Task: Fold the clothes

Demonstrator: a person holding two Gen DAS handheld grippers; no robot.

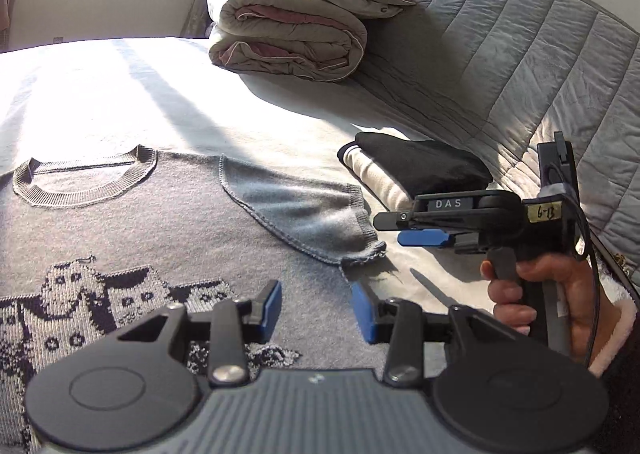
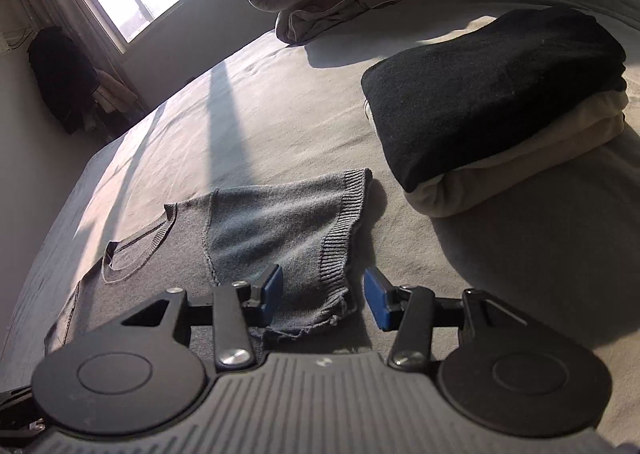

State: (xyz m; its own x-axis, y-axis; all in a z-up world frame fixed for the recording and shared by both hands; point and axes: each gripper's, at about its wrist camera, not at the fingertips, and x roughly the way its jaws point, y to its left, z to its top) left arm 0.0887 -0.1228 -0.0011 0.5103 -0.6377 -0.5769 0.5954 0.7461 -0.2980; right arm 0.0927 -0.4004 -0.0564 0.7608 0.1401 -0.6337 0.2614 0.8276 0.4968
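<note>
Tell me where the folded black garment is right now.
The folded black garment lies on a folded cream garment on the bed, right of the grey sweater's sleeve, near the quilted headboard.

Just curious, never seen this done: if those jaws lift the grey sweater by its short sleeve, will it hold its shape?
Probably not. The grey sweater is soft knit lying flat, so it should droop. Its sleeve already ripples at the cuff, so it will likely bunch.

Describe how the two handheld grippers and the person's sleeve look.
Both grippers, left and right, are black with blue pads, round discs and a ribbed grey body. The right one carries a "DAS" label, a yellow tag and a black cable. The sleeve is fluffy and white.
</note>
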